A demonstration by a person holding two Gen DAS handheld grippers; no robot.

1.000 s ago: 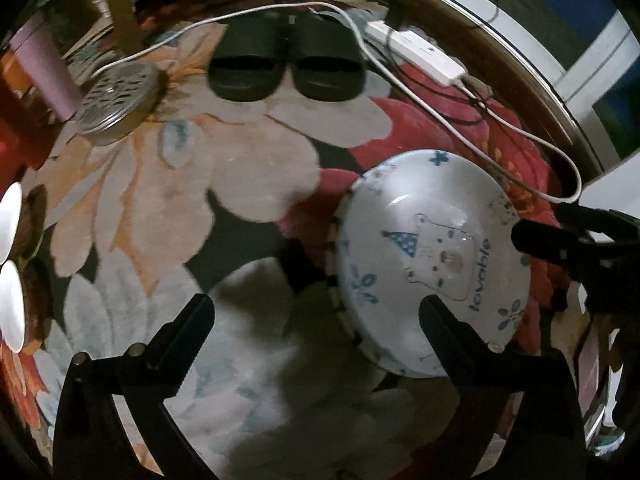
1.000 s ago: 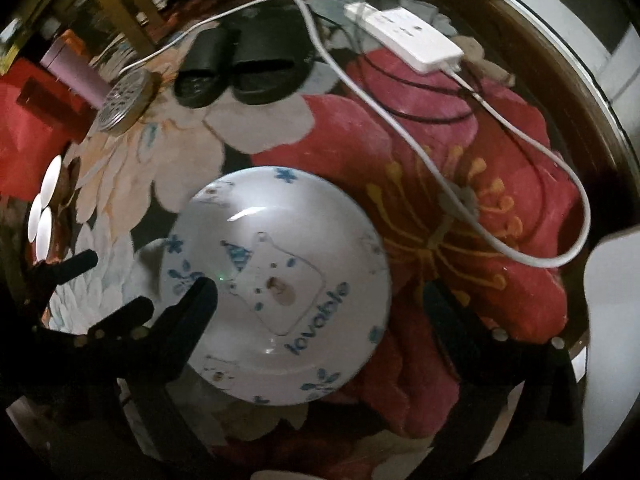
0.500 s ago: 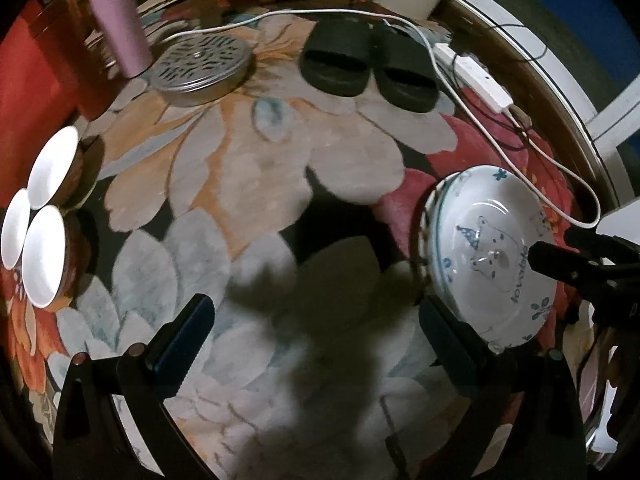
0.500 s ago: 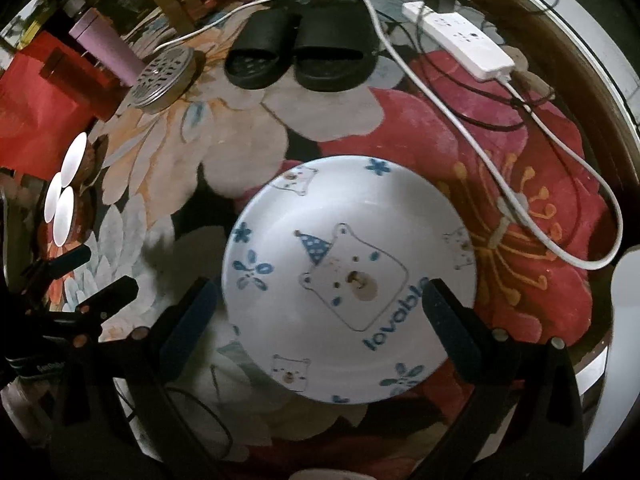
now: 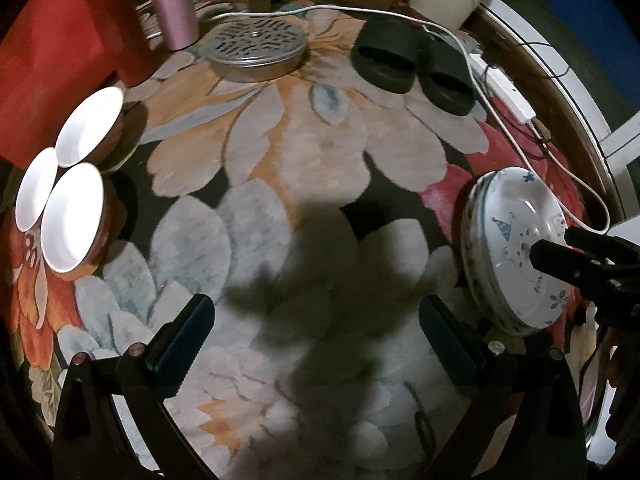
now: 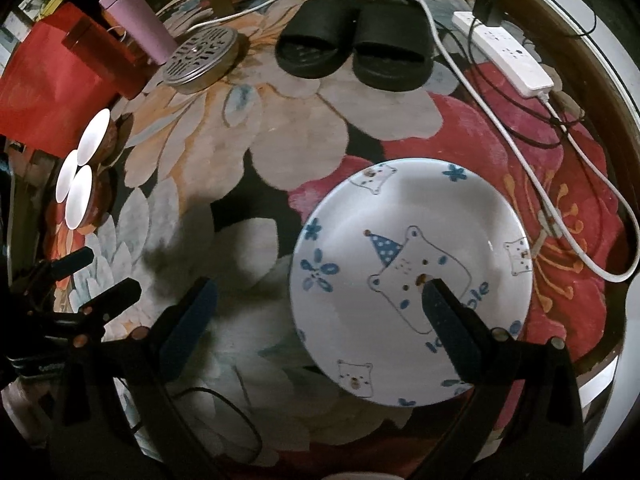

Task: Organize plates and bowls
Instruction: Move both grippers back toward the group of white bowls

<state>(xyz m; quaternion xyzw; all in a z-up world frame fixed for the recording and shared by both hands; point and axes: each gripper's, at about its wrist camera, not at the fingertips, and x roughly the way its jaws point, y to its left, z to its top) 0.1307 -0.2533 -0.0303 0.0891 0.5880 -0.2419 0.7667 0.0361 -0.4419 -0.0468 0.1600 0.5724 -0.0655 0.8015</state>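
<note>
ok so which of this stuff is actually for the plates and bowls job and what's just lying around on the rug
For the job:
- bear-print plate, top of a plate stack
- three white bowls

Lying about:
- black slippers
- metal perforated lid
- pink tumbler
- white power strip and its cable

Floral rug (image 5: 304, 152), plates (image 6: 408, 280), bowls (image 5: 72, 216), slippers (image 6: 352, 52)
</note>
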